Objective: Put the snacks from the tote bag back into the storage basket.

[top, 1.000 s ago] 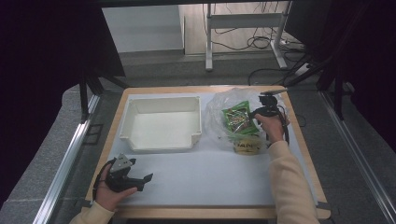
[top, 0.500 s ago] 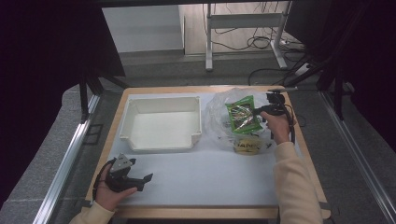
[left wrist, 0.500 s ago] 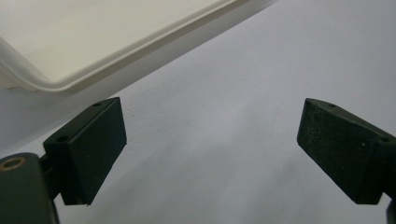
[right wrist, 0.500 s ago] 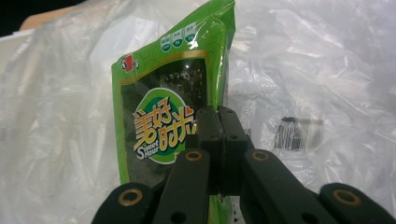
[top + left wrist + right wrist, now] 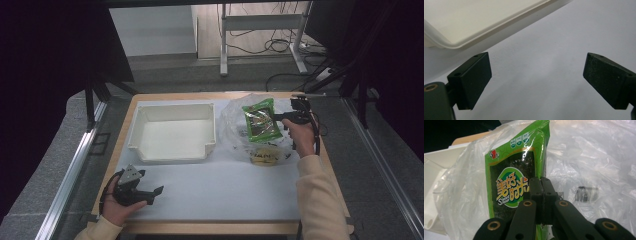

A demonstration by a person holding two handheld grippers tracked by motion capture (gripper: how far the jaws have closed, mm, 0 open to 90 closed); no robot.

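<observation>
Right gripper view: right gripper [image 5: 541,187] jaws clamped on green snack packet [image 5: 516,177] edge, label readable. High view: packet lifted over clear bag [image 5: 240,125]. Left gripper [image 5: 536,82] jaws wide, empty, over bare surface [image 5: 225,190] beside white tray [image 5: 172,131].

The snack packet [image 5: 262,123] is bright green with a dark, near-black window, a round green badge carrying orange-yellow characters edged in white, and a small red mark near its top corner. The bag [image 5: 235,125] around it is clear, glossy plastic, and the second packet [image 5: 265,156] lying in it looks pale yellow with dark print. The tray [image 5: 172,152] is plain creamy white, the sheet [image 5: 225,195] under it pale white on a light wood table [image 5: 220,229], and both the left gripper [image 5: 150,194] and the right gripper [image 5: 278,118] are matt black, with brass-coloured rivets on the right one.
</observation>
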